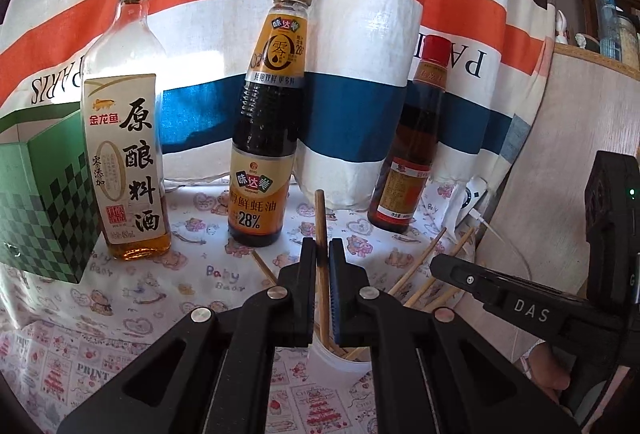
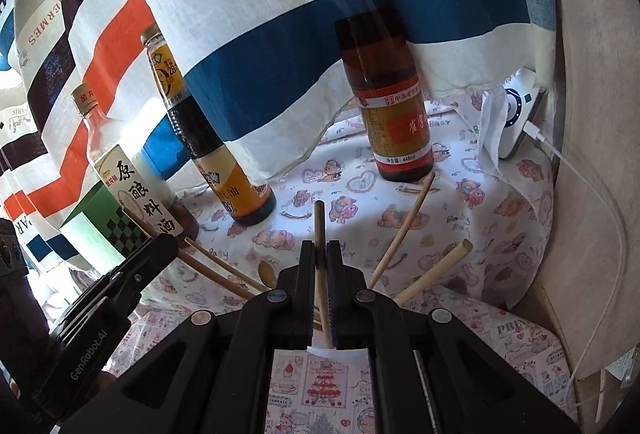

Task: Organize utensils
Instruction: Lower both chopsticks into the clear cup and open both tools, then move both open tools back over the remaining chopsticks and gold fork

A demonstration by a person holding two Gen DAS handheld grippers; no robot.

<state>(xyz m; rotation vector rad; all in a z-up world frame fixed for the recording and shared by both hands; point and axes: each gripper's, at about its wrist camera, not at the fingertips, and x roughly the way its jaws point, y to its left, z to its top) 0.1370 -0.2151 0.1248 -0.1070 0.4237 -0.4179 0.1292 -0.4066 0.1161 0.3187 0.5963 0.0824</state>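
Standing upright between both claws' jaws, a chopstick (image 1: 321,230) is clenched by left gripper (image 1: 322,254); right gripper (image 2: 321,254) grips another chopstick (image 2: 319,230), above a white cup (image 1: 340,360).

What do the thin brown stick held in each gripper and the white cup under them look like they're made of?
Left gripper's brown stick: likely bamboo or wood, matte, grain-streaked. Right gripper's stick: same look, darker. White cup: probably translucent plastic, smooth; light passes through its wall.
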